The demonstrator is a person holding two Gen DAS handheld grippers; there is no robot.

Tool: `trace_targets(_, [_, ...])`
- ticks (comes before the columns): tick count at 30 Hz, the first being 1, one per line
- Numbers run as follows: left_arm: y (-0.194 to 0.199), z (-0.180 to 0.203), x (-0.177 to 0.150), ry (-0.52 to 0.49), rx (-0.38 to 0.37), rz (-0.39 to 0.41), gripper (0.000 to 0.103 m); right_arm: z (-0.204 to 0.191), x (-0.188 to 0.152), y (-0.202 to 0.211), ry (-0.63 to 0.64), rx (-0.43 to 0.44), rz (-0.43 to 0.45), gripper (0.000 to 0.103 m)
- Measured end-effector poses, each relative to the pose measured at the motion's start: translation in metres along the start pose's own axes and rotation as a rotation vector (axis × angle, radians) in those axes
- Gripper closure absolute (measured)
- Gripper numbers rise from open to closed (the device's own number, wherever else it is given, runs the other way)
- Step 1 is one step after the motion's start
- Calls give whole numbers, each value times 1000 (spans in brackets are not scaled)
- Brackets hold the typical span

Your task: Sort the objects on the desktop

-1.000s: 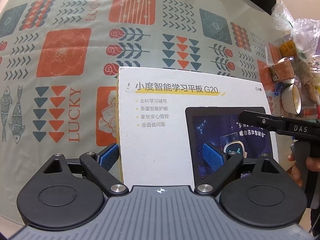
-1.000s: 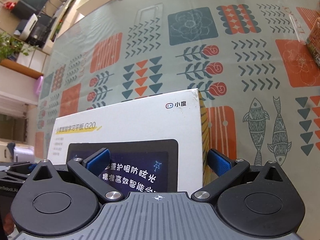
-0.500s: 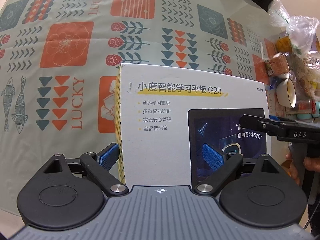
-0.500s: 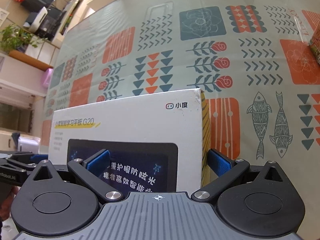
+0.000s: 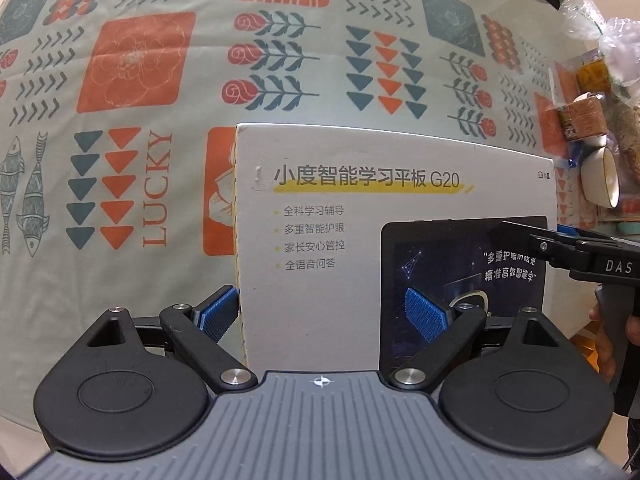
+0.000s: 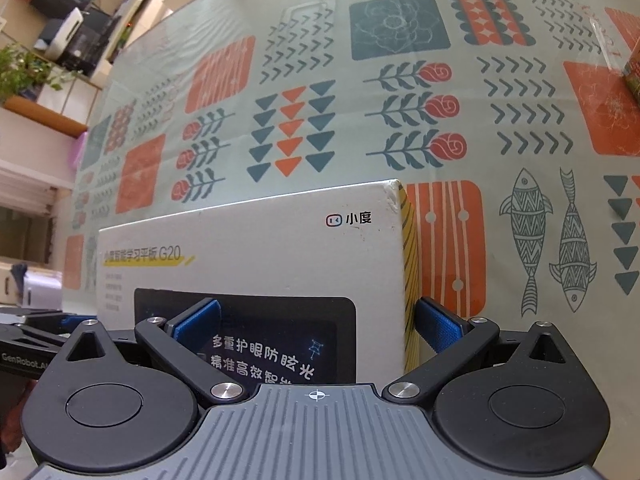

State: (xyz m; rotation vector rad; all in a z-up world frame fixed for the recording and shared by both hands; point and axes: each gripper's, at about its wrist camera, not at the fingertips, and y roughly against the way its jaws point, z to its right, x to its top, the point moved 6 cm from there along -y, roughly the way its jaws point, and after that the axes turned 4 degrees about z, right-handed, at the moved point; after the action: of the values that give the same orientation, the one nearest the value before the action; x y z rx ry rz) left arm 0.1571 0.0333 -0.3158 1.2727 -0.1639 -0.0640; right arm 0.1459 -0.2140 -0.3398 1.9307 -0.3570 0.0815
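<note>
A white tablet box point(image 5: 340, 240) with yellow sides and a printed dark screen fills the middle of both views. My left gripper point(image 5: 320, 312) stands open astride the box's left edge. Its left pad point(image 5: 218, 312) lies against the yellow side and its right pad point(image 5: 426, 314) sits over the printed face. Mirroring that at the other end of the box point(image 6: 260, 264), my right gripper point(image 6: 316, 324) is open, one pad point(image 6: 440, 330) by the yellow side. The right gripper point(image 5: 560, 248) also shows in the left wrist view.
A patterned tablecloth point(image 5: 132, 64) covers the table. At its right edge stand a bowl point(image 5: 600, 176), a small brown cube box point(image 5: 584, 120) and plastic bags of snacks point(image 5: 600, 20). Another box's corner point(image 6: 634, 72) shows far right. A hand point(image 5: 632, 320) holds the right gripper.
The box keeps its place between both grippers while the tablecloth pattern drifts behind it, so box and grippers have shifted together. Jaw width is unchanged.
</note>
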Motion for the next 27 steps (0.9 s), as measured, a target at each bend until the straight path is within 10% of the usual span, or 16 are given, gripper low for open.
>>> trace_targets(27, [-31, -4, 0, -14, 11, -28, 0, 7, -5, -24, 1, -14, -50, 0])
